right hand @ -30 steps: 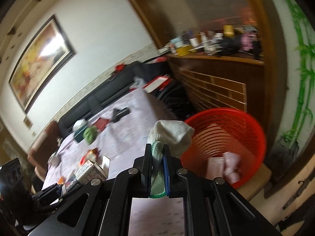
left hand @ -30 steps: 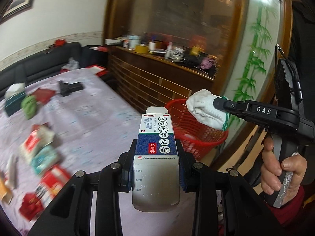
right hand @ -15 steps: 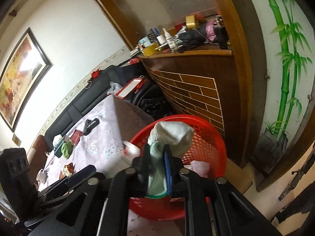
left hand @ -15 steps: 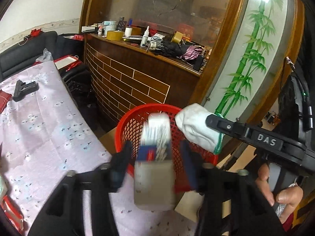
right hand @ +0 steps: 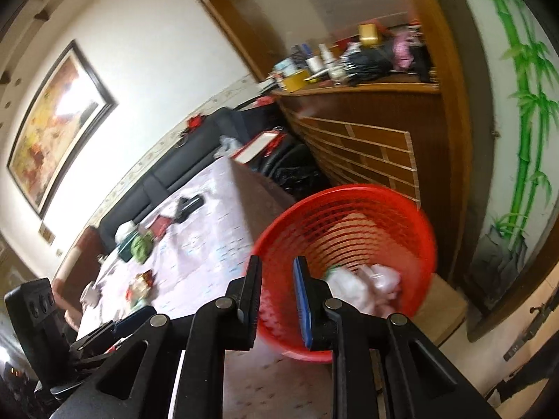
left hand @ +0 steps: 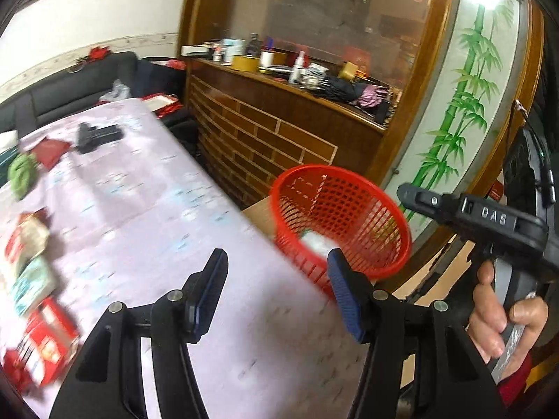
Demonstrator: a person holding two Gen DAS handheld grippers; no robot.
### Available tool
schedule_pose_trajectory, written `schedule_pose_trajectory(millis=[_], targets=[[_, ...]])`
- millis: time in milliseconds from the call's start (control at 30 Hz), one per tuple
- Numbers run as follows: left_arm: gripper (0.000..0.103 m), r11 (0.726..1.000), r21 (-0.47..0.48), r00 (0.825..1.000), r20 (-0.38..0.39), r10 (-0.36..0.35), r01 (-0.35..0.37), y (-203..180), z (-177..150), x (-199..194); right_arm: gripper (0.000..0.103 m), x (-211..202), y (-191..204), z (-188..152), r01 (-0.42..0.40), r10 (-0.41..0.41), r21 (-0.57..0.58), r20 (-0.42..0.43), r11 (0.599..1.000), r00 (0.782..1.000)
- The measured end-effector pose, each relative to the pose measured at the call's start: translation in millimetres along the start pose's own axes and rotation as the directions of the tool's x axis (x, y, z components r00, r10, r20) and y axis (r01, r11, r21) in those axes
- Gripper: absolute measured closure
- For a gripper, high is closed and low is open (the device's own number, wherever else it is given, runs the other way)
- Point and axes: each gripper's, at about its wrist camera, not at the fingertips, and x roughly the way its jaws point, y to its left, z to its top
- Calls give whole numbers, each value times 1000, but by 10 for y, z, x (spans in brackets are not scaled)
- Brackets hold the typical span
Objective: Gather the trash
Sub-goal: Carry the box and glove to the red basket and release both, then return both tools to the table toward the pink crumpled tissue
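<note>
A: Two empty grabbers, then? Where did the trash sit?

B: Yep. The worktop point(left hand: 146, 230) still carried packets point(left hand: 29, 262). The red basket point(left hand: 370, 188) stood beside it with white trash point(right hand: 363, 284) inside. The left hand-held gripper point(left hand: 276, 293) gaped wide, and the right hand-held gripper point(right hand: 277, 295) was parted too, holding nothing.

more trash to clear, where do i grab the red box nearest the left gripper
Grip the red box across its two long sides, coming straight down from above. It lies flat on the table, so only its narrow width fits between open jaws. The left gripper is empty; blur hides its exact edges.
</note>
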Motion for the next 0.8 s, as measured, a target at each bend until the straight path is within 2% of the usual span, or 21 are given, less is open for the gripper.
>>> schedule_pose_trajectory(millis=[167, 333, 400, 500, 533, 700, 733, 800], targets=[[43, 997, -29, 997, 32, 77, -76, 314, -281, -540, 77, 106, 460, -198, -60, 56, -70, -59, 996, 997], [39, 980, -101, 981, 74, 178, -170, 755, -600, -1164, 76, 252, 961, -478, -116, 97, -153, -130, 981, 987], [37, 962, -135, 964, 86, 252, -239, 968, -764, -1437, 75, 357, 1189, -599, -152, 119, -183, -176, 971, 977], [35, 921, -200, 931, 80, 357, -335, 1316, -1077, -1804, 75, 487, 1480, -740, -193, 142, -217, -228, 957, 963], [35, 898, -238, 916, 73, 396, -369, 1473, -1217, -1939, 75, 514, 1566, -784, -203, 147, -229, -237, 952, 960], [35, 826, -341, 878, 6, 479, -448, 1990, -1607, -2125, 73, 674, 1960, -1022, -243, 158, -286, -290, 927, 944], [35, 821, -351, 879, -10, 477, -450, 2084, -1671, -2096, 73, 715, 2048, -1080, -253, 159, -297, -307, 921, 938], [36, 826, -365, 892, -25, 451, -429, 2182, -1735, -2021, 73, 767, 2200, -1181, -273, 161, -318, -335, 908, 928]])
